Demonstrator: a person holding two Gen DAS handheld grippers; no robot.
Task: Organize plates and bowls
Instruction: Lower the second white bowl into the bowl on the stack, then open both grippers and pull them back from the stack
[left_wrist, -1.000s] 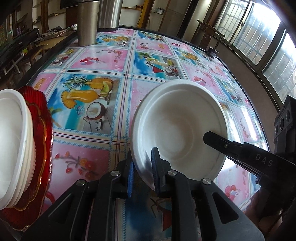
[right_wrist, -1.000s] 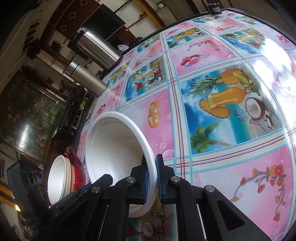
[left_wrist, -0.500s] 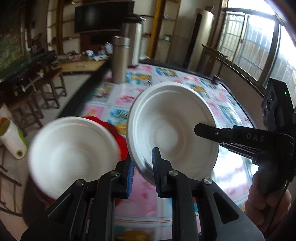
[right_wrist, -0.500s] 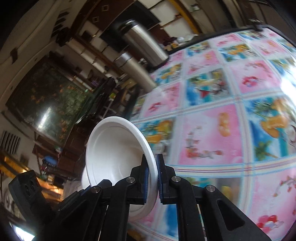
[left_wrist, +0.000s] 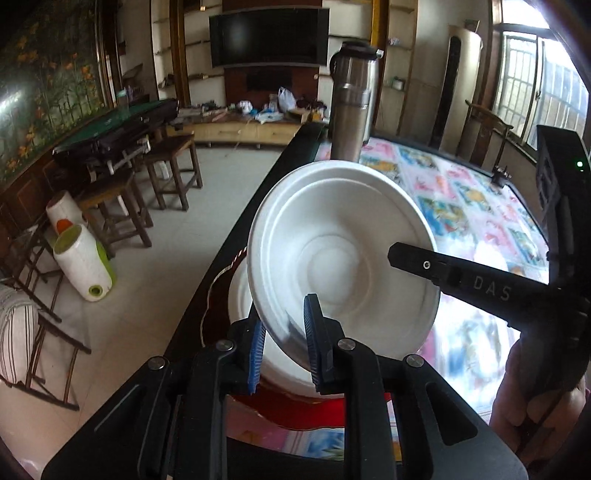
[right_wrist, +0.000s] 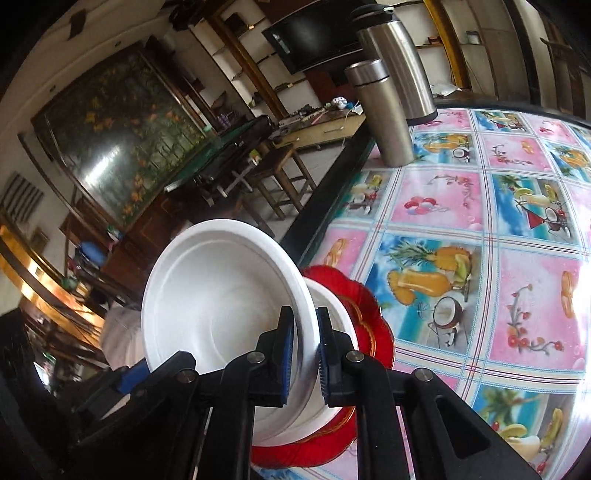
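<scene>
**Tools on the rim: handling a light foam bowl above the stack**

Tools grip one white bowl (left_wrist: 343, 258) from two sides. The left tool (left_wrist: 284, 341) has its blue pads (left_wrist: 257, 350) set on either side of the near rim; a little daylight shows beside the rim, so the clamp looks light. The right tool (right_wrist: 304, 350) is clamped on the opposite rim, pads pressed flat on the thin lip.

Position: the bowl is tilted and held in the air, directly above a stack of white bowls (right_wrist: 332, 306) seated on a red plate (right_wrist: 369, 314) near the desk (right_wrist: 480, 229) edge. Whether it touches the stack cannot be told.

Handling, as a judgement:
- The bowl looks like moulded foam or pulp: very light, semi-stiff, easily dented.
- Hold at the flat rim only; the curved wall gives the pads no purchase.
- Keep clamping force low. Excess force will likely crease the lip.
- Level the bowl before lowering, so that it nests and does not skid off.
- Being so light, it may stick to a pad on release; open one tool at a time.

Two steel flasks (right_wrist: 384, 110) stand well apart.
</scene>
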